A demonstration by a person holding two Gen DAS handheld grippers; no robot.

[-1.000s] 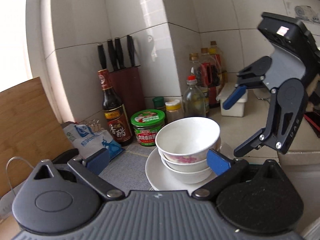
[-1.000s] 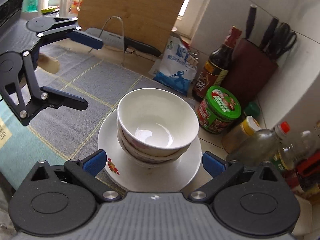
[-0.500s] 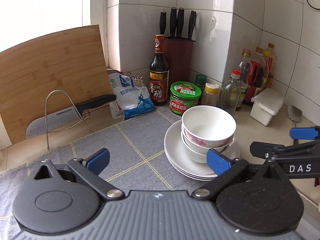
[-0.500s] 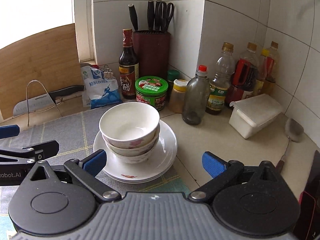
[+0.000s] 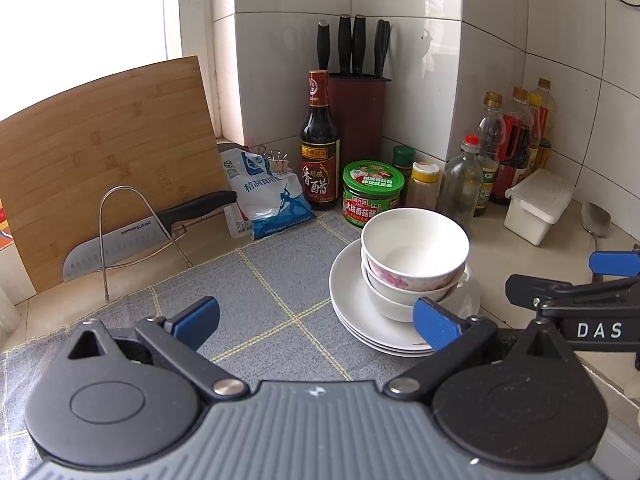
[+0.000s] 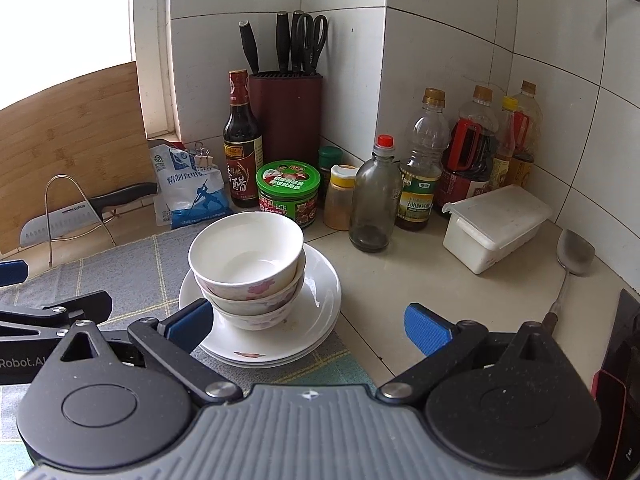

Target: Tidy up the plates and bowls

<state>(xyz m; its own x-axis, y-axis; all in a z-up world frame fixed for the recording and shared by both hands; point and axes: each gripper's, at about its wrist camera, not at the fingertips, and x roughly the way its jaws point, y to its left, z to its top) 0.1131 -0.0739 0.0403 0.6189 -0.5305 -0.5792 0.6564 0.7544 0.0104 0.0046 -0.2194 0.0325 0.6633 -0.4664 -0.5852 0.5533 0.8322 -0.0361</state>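
Both grippers now backed off, fingers (image 5: 436, 326) apart, stacked bowls (image 5: 414, 256) ahead, ungripped.

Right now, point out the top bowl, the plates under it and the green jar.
top bowl (image 6: 244, 254), right wrist view, inside wall.
plates (image 6: 320, 300), right wrist view, bare rim.
green jar (image 5: 373, 178), left wrist view, lid.

Beige counter (image 6: 432, 280) with grey checked mat (image 5: 256, 300), plate stack (image 6: 320, 312), bottles (image 6: 420, 168), white box (image 6: 496, 224).

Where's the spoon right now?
In the right wrist view, the spoon lies on the counter at far right, beside the white box.
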